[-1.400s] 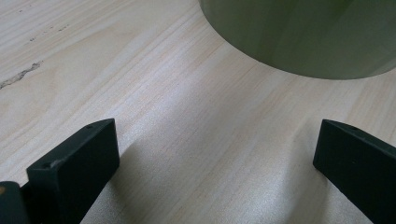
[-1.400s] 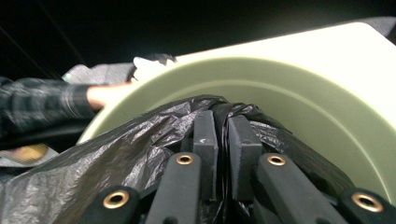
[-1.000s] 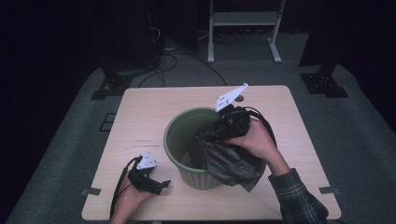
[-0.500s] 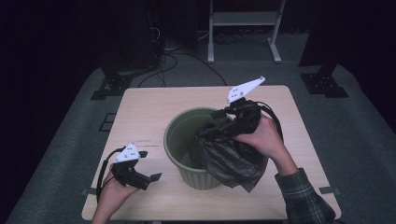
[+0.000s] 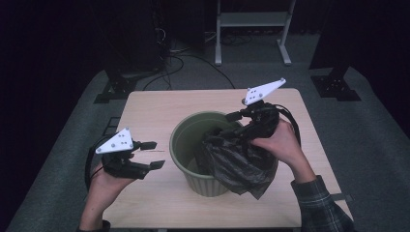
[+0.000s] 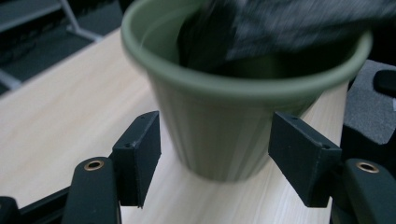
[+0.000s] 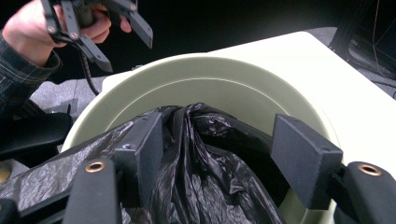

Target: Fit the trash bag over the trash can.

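The bag (image 5: 237,162) is thin black plastic — soft, light and floppy, with lots of crinkles. It hangs half in and half out of the green bin (image 5: 186,145), draped over the rim at about 4 o'clock, and the bin stands in the middle of the tabletop (image 5: 145,106). A bag like this has no shape of its own, so I think it will slump and slide back if it is let go. It looks a bit slippery too, and a hard tug could rip it.

The right gripper (image 5: 241,120) sits over the rim at about 2 o'clock. In the right gripper view its fingers (image 7: 144,144) stand about half open, with a bunch of bag lying between them and against the left one. The other finger stands clear of the plastic, so it is not pinching. The right hand (image 5: 280,142) seems to press the bag against the gripper.

The left gripper (image 5: 147,154) hangs in the air at about 9 o'clock, apart from the bin. Its fingers (image 6: 140,154) have just been closing and now stand about half open, with nothing in them — the bin shows beyond the gap.

The best place to grab is the bag's top edge, where the plastic is bunched and thick. Then it can be pulled out and folded over the rim. The bin looks stiff but light, so it may tip or skid if the bag is pulled sideways.
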